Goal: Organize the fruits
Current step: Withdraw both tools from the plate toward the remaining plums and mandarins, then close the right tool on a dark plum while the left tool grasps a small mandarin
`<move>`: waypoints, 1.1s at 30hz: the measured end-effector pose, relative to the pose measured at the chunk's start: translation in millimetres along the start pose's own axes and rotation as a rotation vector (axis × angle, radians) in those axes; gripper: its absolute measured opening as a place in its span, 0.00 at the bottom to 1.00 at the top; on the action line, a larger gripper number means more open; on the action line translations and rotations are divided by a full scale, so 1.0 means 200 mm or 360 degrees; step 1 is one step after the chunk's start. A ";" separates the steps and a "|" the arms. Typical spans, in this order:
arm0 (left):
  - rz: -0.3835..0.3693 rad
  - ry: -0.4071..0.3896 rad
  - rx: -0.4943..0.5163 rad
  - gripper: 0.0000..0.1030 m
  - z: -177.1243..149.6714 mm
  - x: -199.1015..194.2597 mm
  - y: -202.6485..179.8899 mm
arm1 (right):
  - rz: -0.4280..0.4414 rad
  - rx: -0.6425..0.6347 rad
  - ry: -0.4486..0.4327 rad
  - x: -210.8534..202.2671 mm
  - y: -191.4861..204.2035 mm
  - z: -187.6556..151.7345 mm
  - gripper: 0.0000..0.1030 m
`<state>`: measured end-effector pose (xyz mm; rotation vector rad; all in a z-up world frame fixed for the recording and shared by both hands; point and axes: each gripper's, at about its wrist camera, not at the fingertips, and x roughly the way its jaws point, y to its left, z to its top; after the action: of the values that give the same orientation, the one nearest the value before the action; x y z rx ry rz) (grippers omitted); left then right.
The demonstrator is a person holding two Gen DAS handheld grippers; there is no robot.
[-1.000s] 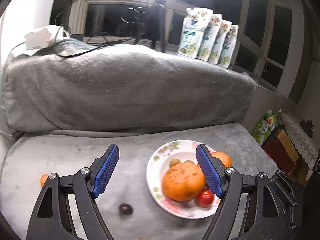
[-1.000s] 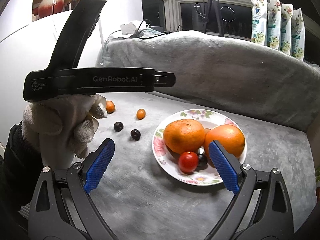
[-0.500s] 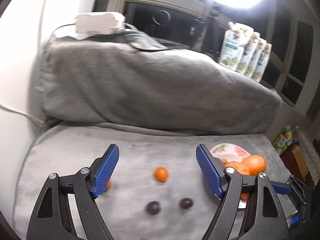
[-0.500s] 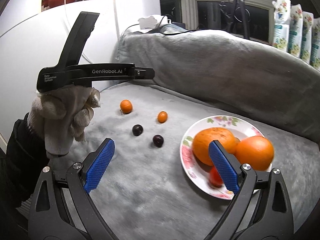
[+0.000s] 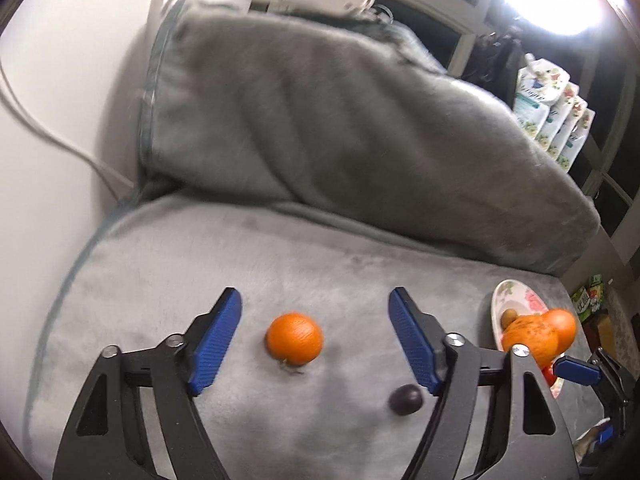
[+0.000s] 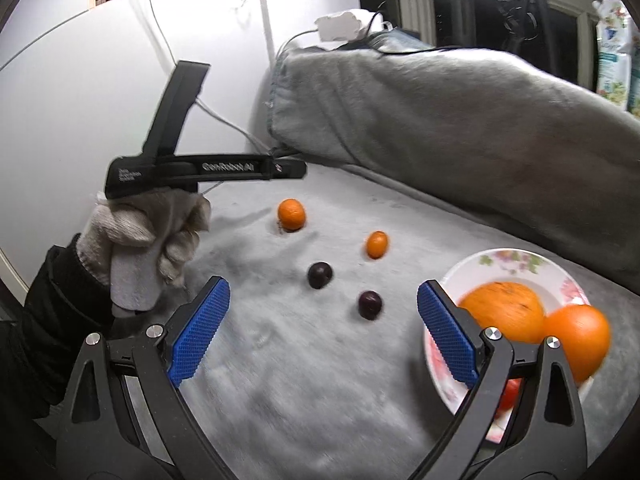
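Note:
A small tangerine [image 5: 295, 338] lies on the grey blanket between the blue pads of my left gripper [image 5: 313, 300]. Its jaws are closing and the pads stand clear of the fruit on both sides. A dark plum [image 5: 405, 399] sits by the right pad. In the right wrist view my right gripper [image 6: 322, 294] is open and empty above the blanket. Ahead of it lie the tangerine [image 6: 292, 214], a kumquat [image 6: 377, 244] and two plums [image 6: 320, 275] [image 6: 369, 305]. The floral plate [image 6: 520, 258] at the right holds two large oranges [image 6: 502, 312] and a tomato [image 6: 510, 394].
A gloved hand [image 6: 148, 232] holds the left gripper at the left of the right wrist view. A thick grey cushion [image 5: 340, 120] backs the seat, with a white wall and cable [image 5: 48, 136] on the left. Several pouches [image 5: 552, 112] stand on the window sill.
My left gripper has swung left from the plate to the small tangerine and dropped closer, its jaws narrower. The right gripper has also shifted left, so the plate sits further right.

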<state>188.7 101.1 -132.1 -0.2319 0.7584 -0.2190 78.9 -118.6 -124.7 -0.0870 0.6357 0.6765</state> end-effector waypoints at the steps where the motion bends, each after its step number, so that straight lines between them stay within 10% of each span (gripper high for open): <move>1: 0.0003 0.0015 -0.0004 0.67 -0.01 0.02 0.01 | 0.0011 -0.0005 0.0011 0.03 0.01 0.01 0.94; 33: 0.0050 0.0174 0.0059 0.34 -0.10 0.16 0.03 | 0.0004 -0.0016 0.0375 0.59 0.07 0.06 0.43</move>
<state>198.4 95.6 -169.1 -0.1735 0.8652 -0.2171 146.9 -38.6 -180.9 -0.1771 0.8590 0.6775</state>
